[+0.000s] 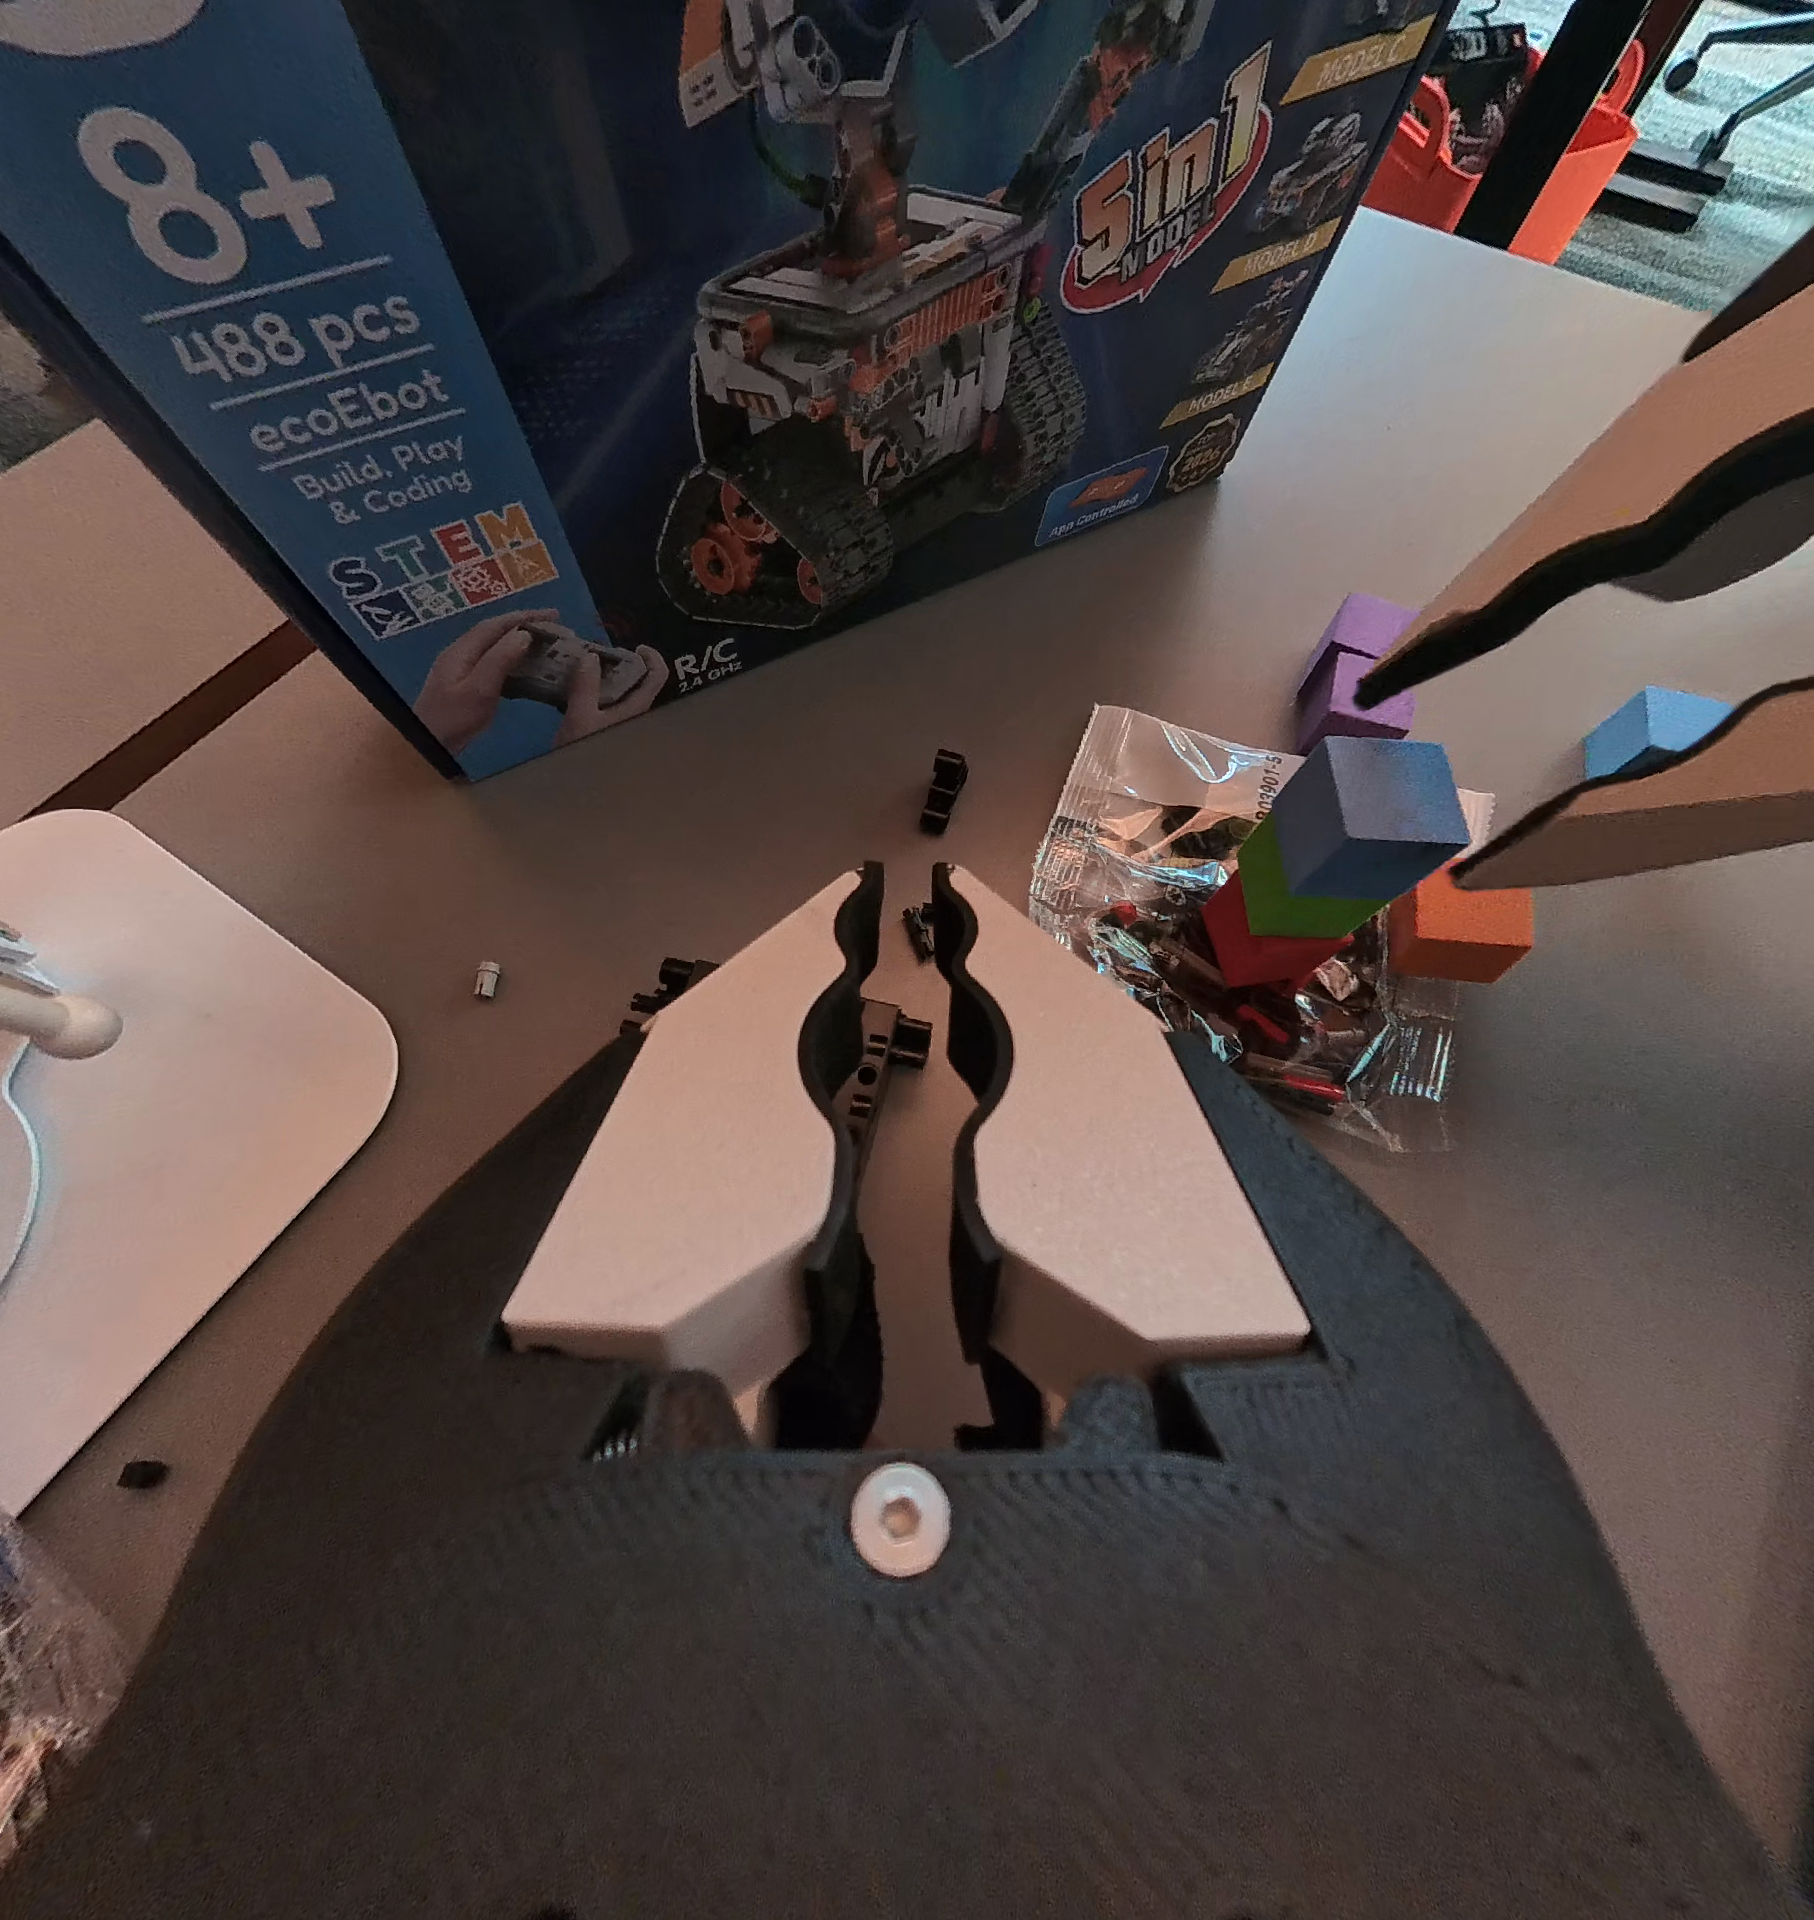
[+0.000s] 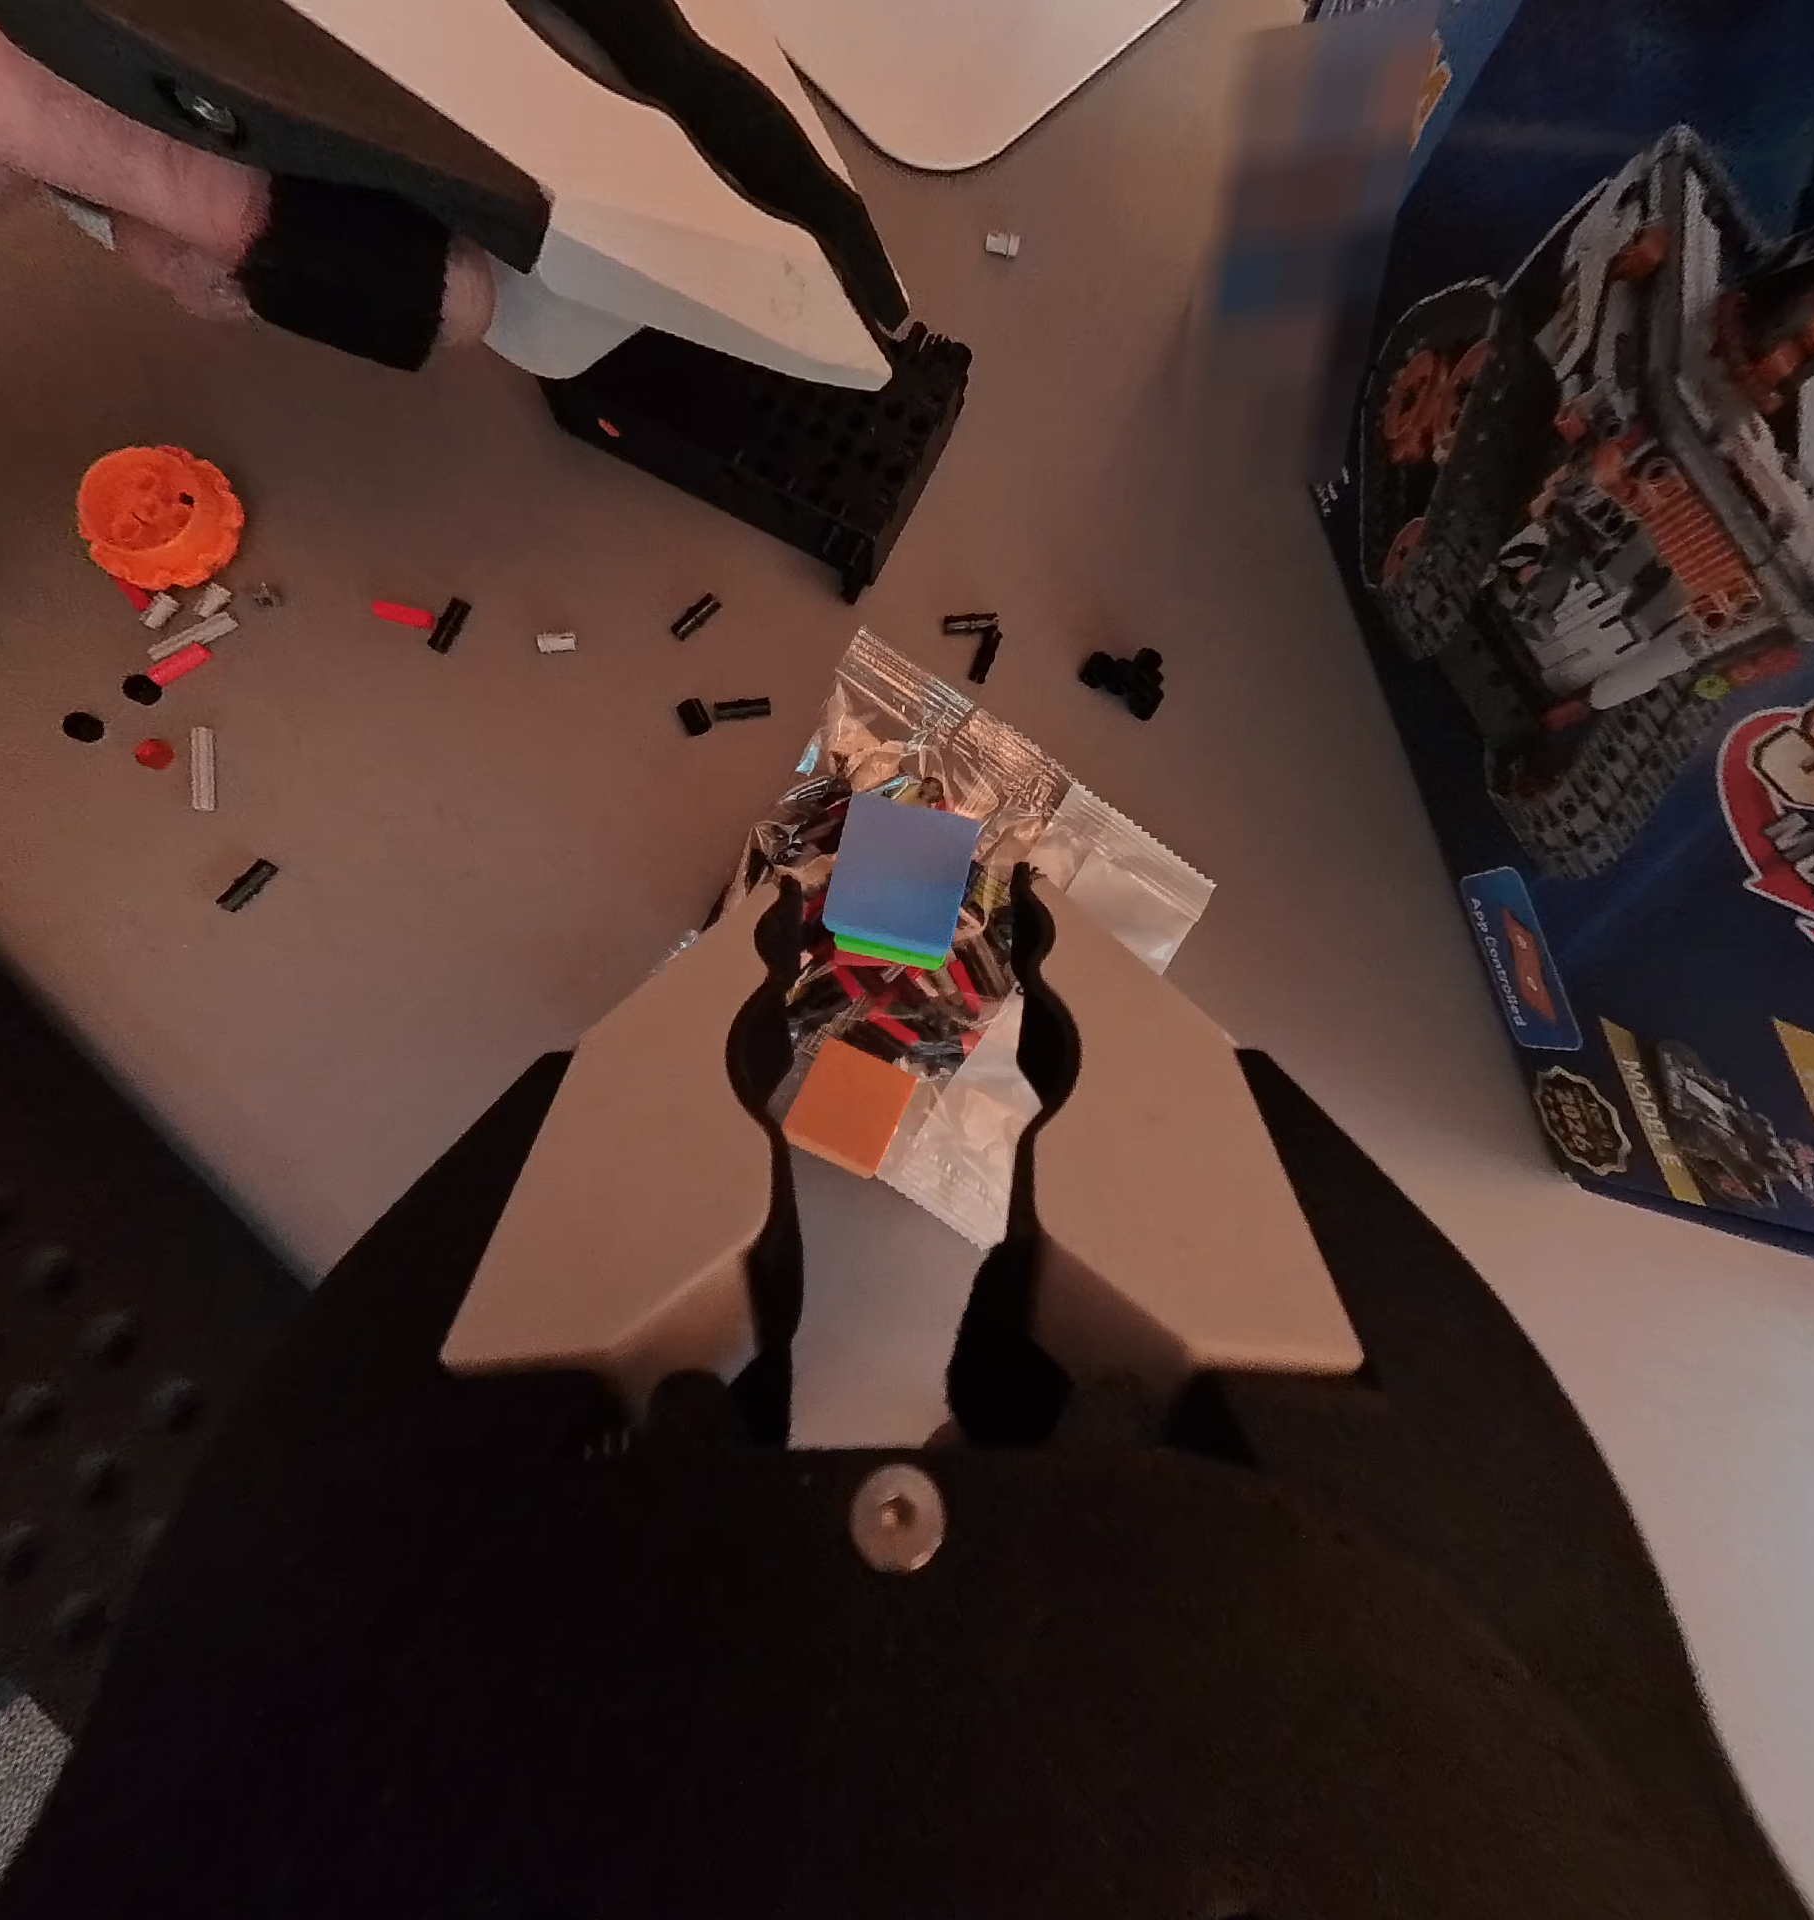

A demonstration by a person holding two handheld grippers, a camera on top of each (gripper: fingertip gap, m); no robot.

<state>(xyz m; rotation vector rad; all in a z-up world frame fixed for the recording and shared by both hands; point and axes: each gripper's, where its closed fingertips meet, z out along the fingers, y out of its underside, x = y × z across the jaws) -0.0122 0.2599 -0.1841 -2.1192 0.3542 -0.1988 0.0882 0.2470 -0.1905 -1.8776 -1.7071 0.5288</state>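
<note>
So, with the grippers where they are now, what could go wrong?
1. The block tower stands on a crinkled plastic bag, an uneven base. The right gripper hangs open right over it; a small bump might topple it.
2. The left gripper seems to press on a black brick assembly, with small loose pieces scattered nearby that could get swept away.

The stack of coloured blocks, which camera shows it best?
The left wrist view. It sees the stack from the side: red at the bottom, green, blue on top, standing on a clear bag of parts. The right wrist view looks down on it, showing mostly the blue top and thin green and red edges.
</note>
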